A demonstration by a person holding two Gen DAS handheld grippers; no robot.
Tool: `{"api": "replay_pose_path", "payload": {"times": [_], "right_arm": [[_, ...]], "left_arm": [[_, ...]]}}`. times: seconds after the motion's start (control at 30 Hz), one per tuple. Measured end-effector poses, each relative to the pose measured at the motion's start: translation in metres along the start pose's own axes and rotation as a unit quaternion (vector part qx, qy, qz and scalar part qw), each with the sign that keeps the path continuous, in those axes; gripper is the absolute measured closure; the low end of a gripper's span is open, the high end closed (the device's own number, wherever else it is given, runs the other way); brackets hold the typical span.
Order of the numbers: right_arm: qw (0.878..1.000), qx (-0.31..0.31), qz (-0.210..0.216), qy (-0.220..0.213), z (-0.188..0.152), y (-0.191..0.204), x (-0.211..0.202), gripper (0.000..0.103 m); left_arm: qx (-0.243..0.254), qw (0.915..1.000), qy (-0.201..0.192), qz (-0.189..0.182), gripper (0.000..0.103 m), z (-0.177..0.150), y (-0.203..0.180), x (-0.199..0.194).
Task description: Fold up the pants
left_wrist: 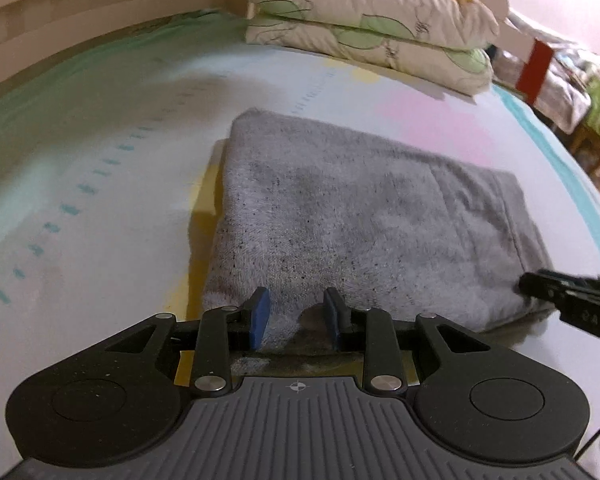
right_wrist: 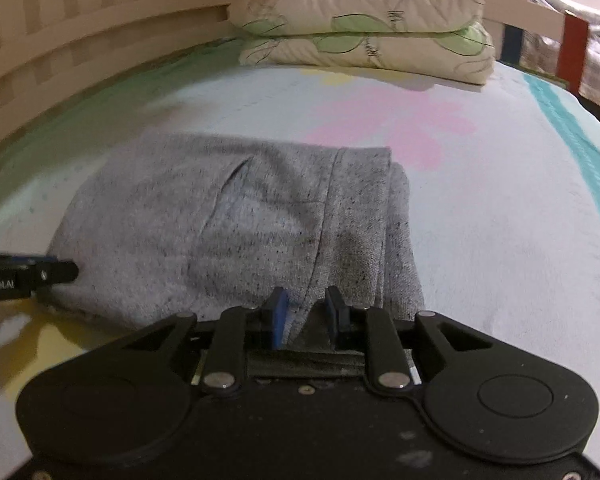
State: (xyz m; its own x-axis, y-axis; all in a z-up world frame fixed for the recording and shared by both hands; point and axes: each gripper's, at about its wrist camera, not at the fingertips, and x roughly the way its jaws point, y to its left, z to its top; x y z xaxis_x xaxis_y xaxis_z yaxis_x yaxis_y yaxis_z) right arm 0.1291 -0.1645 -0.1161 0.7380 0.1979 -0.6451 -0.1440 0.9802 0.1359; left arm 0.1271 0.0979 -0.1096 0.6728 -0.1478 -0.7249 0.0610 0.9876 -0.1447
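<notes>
Grey speckled knit pants lie folded into a thick rectangle on the bed, whose sheet is pale with pink, yellow and teal print. The left hand-held gripper sits at the near left corner of the bundle, its blue-padded fingers parted with a fold of grey fabric between them, not pressed tight. The right hand-held gripper meets the near right edge of the bundle, likewise spread, with a ridge of cloth between its pads.

Only the left wrist view shows the yellow patch of sheet beside the bundle's left edge; it also catches the right hand-held gripper entering from the right, with faint, unreadable characters on its side. Only the right wrist view shows the slanted pocket opening and a seam running down the pants, plus partial white lettering "RoboLAI" on the left hand-held gripper at the frame's left edge.

Two stacked leaf-print pillows rest at the head of the bed, against a cream slatted frame.
</notes>
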Motion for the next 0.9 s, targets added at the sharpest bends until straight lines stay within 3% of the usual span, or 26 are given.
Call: {"api": "replay_pose_path", "payload": {"times": [0.13, 0.23, 0.37, 0.67, 0.9], "right_arm": [[0.999, 0.029, 0.0, -0.018, -0.008, 0.001, -0.032, 0.061], [0.999, 0.048, 0.001, -0.025, -0.011, 0.006, -0.054, 0.057], [0.998, 0.058, -0.003, -0.035, -0.015, 0.014, -0.073, 0.053], [0.997, 0.04, 0.004, -0.066, -0.015, 0.032, -0.122, 0.049], [0.997, 0.036, 0.006, -0.075, -0.015, 0.039, -0.137, 0.047]], "left_arm": [[-0.021, 0.9997, 0.012, 0.006, 0.074, -0.001, -0.007, -0.013], [-0.027, 0.9993, 0.022, 0.01, 0.074, -0.004, -0.015, -0.023], [-0.03, 0.9994, 0.019, 0.001, 0.074, -0.008, -0.026, -0.04], [0.0, 0.9975, -0.02, 0.068, 0.074, -0.011, -0.055, -0.077], [0.0, 0.9987, -0.022, 0.046, 0.074, -0.015, -0.061, -0.09]]}}
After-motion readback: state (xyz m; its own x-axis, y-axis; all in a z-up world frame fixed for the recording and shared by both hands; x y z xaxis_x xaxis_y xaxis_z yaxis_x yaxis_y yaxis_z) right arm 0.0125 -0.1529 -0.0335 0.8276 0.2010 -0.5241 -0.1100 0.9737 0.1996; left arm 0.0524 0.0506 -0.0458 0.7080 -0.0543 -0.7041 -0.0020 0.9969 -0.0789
